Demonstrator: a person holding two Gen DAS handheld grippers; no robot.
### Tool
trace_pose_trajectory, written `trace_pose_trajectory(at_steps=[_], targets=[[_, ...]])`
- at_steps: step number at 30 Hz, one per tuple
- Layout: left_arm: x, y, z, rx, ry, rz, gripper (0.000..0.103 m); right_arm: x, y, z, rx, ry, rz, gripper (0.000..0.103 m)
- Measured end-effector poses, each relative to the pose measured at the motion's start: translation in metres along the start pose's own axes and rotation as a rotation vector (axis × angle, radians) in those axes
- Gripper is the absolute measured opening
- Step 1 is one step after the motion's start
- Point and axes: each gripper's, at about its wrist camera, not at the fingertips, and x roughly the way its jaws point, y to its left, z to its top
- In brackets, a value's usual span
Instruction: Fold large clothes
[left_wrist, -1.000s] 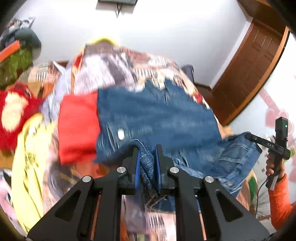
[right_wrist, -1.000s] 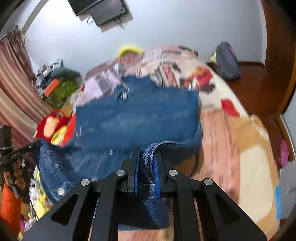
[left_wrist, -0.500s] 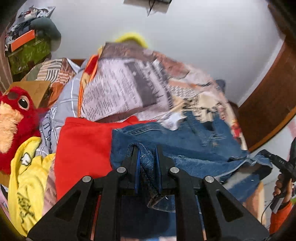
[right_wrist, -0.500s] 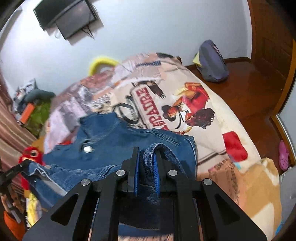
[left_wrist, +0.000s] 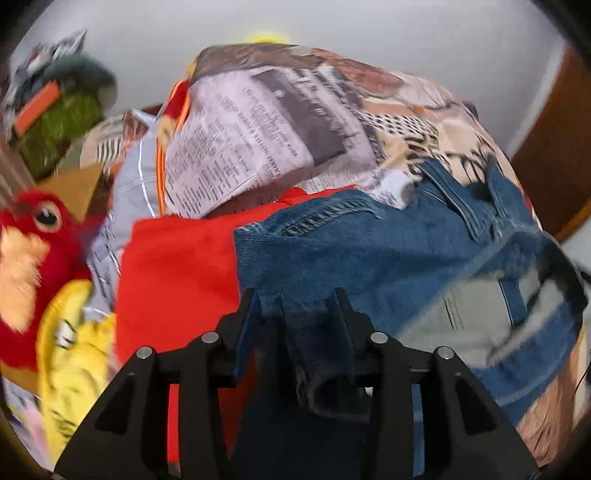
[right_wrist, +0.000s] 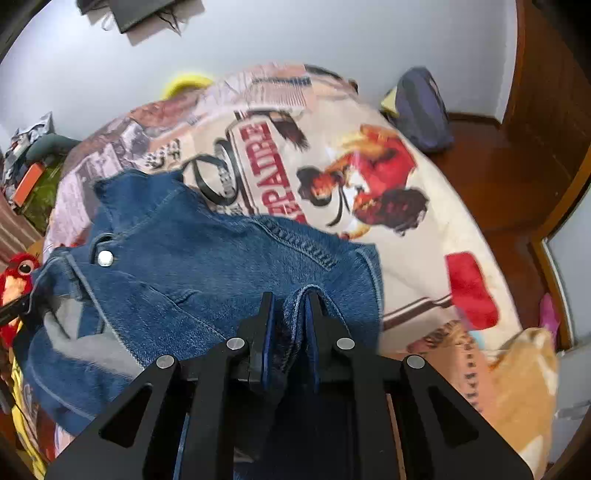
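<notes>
1. Left wrist view: the left gripper (left_wrist: 295, 299), its jaws now spread wider than a moment ago, has loose denim jacket (left_wrist: 369, 251) cloth between them; a red garment (left_wrist: 177, 280) crowds the left edge.
2. Right wrist view: the right gripper (right_wrist: 290, 295) pinches a jacket fold; bare printed bed (right_wrist: 369, 147) lies beyond, wooden floor (right_wrist: 491, 177) at right.

Left gripper (left_wrist: 295, 306) with jaws parted, a denim fold loose between them, right gripper (right_wrist: 290, 308) jaws pinched on denim, both pointing forward
</notes>
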Motion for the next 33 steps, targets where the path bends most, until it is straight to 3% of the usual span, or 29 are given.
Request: trace_pose_trajectory(at_steps=[6,9,13,16,21,26,30,33], targets=[[-0.059,-0.018,-0.013,0.124,-0.063,0.008,0.043,-0.058,0.018,-0.006,-0.108,-0.080,-0.098,0.023],[-0.082,-0.027,-0.030,0.171,-0.087,-0.019,0.051,-0.084,0.026,-0.018,-0.146,-0.101,-0.059,0.034],[-0.087,-0.039,-0.052,0.207,-0.059,-0.038,0.052,-0.099,0.047,-0.043,-0.202,-0.077,0.013,0.040],[-0.077,-0.047,-0.069,0.220,-0.015,-0.035,0.052,-0.093,0.060,-0.062,-0.215,-0.034,0.055,0.045],[-0.046,-0.061,-0.083,0.220,0.055,-0.042,0.052,-0.065,0.081,-0.089,-0.204,0.032,0.098,0.046],[-0.020,-0.080,-0.076,0.298,0.048,0.007,0.055,-0.025,0.095,-0.093,-0.203,0.125,0.111,0.046],[0.003,-0.080,-0.052,0.324,0.069,0.001,0.056,-0.003,0.101,-0.061,-0.232,0.135,0.131,0.046],[0.017,-0.069,-0.011,0.308,0.036,0.105,0.055,0.012,0.098,-0.016,-0.210,0.121,0.111,0.045]])
